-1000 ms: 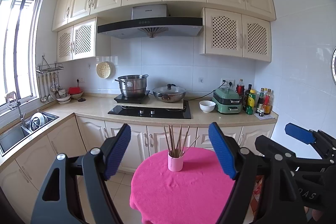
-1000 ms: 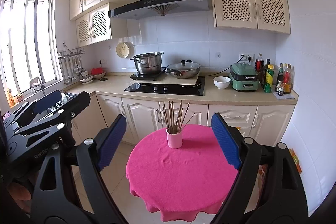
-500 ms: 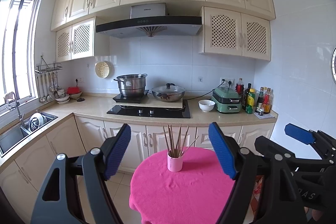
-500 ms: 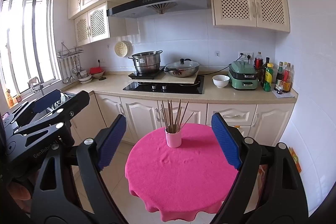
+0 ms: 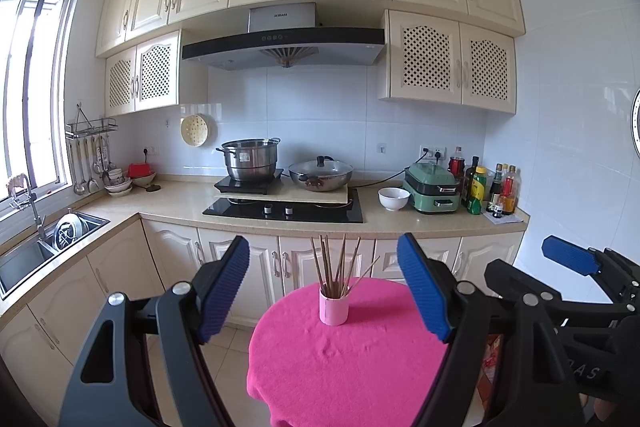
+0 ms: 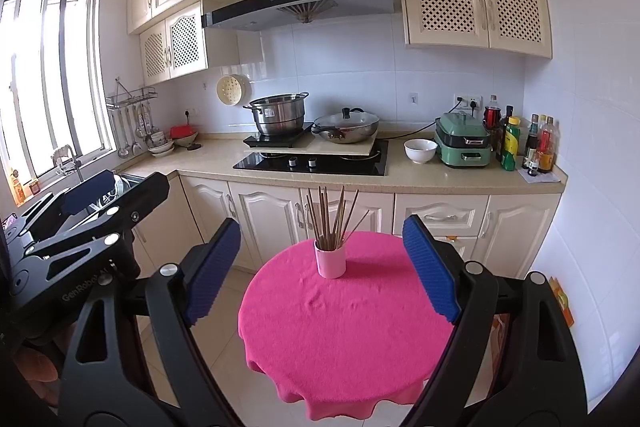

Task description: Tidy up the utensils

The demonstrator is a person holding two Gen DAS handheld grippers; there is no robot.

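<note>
A pink cup point(image 5: 333, 307) stands upright on a round table under a pink cloth point(image 5: 344, 367). Several brown chopsticks point(image 5: 338, 265) stand in the cup, fanned out. The cup point(image 6: 330, 261) and chopsticks point(image 6: 334, 215) also show in the right wrist view, on the far half of the table point(image 6: 348, 323). My left gripper point(image 5: 323, 289) is open and empty, held well back from the cup. My right gripper point(image 6: 322, 265) is open and empty, also back from the table. Each gripper shows at the edge of the other's view.
A kitchen counter point(image 5: 180, 201) runs behind the table with a hob point(image 5: 284, 211), a steel pot point(image 5: 249, 159), a lidded wok point(image 5: 320, 177), a white bowl point(image 5: 394, 198), a green cooker point(image 5: 432, 187) and bottles point(image 5: 478, 187). A sink point(image 5: 24, 251) lies at the left.
Both views have shifted very slightly; the grippers stay open and away from the cup. Nothing on the table has moved.
</note>
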